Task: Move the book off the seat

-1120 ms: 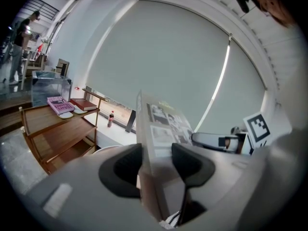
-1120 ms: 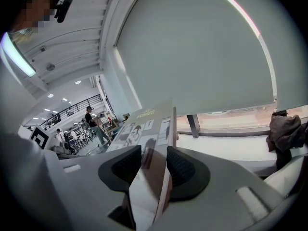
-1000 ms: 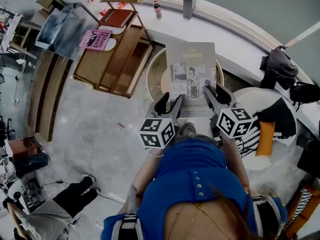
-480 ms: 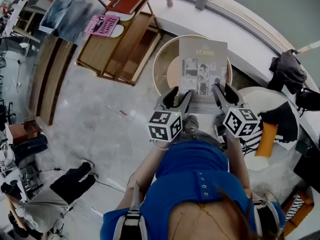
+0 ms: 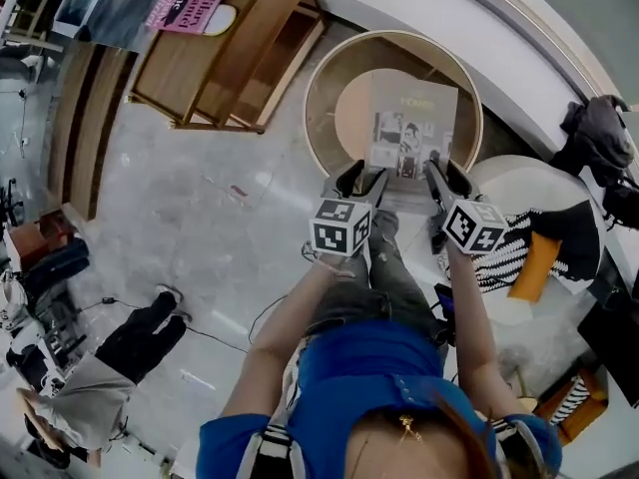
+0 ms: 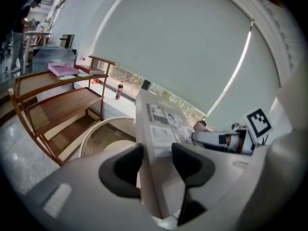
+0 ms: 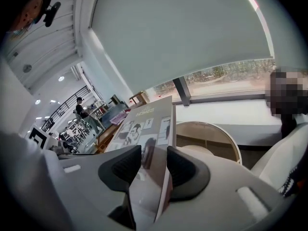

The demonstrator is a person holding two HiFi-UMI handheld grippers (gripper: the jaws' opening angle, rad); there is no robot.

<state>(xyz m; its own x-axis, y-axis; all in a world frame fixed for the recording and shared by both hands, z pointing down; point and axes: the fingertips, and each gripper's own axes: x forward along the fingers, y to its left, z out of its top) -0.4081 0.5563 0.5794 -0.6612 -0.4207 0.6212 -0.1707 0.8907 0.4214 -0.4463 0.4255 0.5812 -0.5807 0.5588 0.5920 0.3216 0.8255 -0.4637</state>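
A large grey book [image 5: 414,133] with photos on its cover is held flat between both grippers, above a round wooden table [image 5: 329,78]. My left gripper [image 5: 361,180] is shut on the book's near left corner, and my right gripper [image 5: 439,178] is shut on its near right corner. In the left gripper view the book [image 6: 161,129] runs edge-on between the dark pads of the left gripper [image 6: 156,165]. The right gripper view shows the cover [image 7: 144,121] clamped in the right gripper [image 7: 154,165]. A white seat [image 5: 519,183] with a striped cushion stands to the right.
A wooden shelf rack [image 5: 225,68] with a pink book [image 5: 185,8] stands at the upper left. A white window ledge [image 5: 399,13] curves behind the table, and a bottle [image 6: 118,89] stands on it. A dark bag [image 5: 599,133] lies at the right. A person [image 5: 110,367] sits on the floor, lower left.
Both grippers have sunk together with the book in them, bringing it lower over the round table. Both grips are unchanged.
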